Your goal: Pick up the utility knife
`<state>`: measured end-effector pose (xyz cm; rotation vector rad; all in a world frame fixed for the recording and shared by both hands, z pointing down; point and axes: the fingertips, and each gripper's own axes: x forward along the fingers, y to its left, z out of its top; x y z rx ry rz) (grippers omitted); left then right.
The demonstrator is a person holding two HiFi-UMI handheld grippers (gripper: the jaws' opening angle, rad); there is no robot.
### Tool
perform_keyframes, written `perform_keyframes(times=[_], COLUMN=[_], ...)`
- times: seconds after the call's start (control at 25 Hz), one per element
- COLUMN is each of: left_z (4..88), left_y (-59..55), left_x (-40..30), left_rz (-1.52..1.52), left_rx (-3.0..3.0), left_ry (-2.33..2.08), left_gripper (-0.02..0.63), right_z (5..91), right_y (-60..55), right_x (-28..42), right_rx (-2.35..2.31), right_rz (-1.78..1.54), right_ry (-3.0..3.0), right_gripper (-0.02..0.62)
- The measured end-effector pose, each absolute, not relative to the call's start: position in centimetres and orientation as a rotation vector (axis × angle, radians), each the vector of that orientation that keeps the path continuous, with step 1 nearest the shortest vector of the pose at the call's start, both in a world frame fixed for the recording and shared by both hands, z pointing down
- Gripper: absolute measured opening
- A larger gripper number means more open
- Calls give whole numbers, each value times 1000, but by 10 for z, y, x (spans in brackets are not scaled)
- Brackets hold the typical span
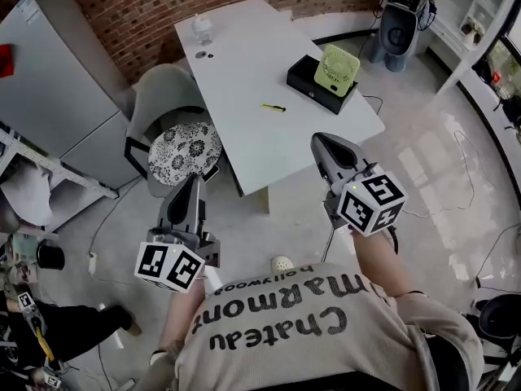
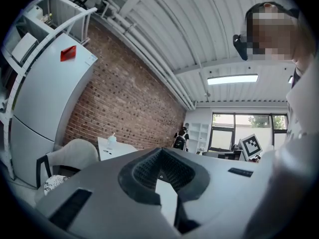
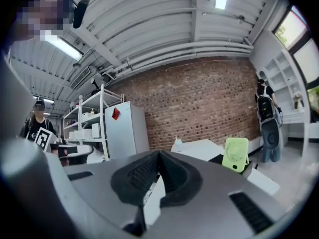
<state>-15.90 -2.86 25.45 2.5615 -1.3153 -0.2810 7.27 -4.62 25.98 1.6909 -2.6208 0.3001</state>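
Note:
The utility knife [image 1: 273, 107], slim and yellow with a black end, lies flat near the middle of the white table [image 1: 244, 63]. Both grippers hang in the air short of the table's near edge, pointing toward it. My left gripper [image 1: 193, 177] is over the floor beside the cushioned chair, jaws shut and empty. My right gripper [image 1: 319, 137] has its tip just over the table's near corner, jaws also shut with nothing in them. In the left gripper view the left gripper [image 2: 160, 149] has its pads meeting at the tip. The right gripper view shows the right gripper [image 3: 159, 152] closed the same way.
A green fan [image 1: 337, 63] stands on a black box [image 1: 313, 80] at the table's right edge. A small bottle [image 1: 201, 28] is at the far end. A grey chair with a patterned cushion [image 1: 185, 151] sits left of the table. A fridge [image 1: 57, 80] stands far left.

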Motion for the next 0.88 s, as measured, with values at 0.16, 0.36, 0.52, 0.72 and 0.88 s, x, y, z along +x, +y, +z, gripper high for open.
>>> perform_keyframes(times=[0.16, 0.36, 0.52, 0.72, 0.88], left_z=[255, 260, 277, 298, 302], left_y=[-50, -63, -68, -67, -71], left_x=[-140, -121, -125, -121, -117], left_rz=[-302, -311, -308, -272, -260], left_rx=[2561, 2548, 2480, 2438, 2446], left_ry=[-1328, -1345, -1366, -1355, -1348], left_gripper=[2, 2, 2, 2, 2], right_z=[264, 275, 299, 328, 343], right_y=[-71, -95, -103, -99, -100], right_x=[87, 109, 121, 134, 140], right_rx=[1665, 1651, 1660, 1681, 1698], right_rz=[302, 384, 533, 654, 715], right_ry=[-2646, -2693, -2706, -2664, -2642], right_gripper=[3, 3, 3, 3, 3])
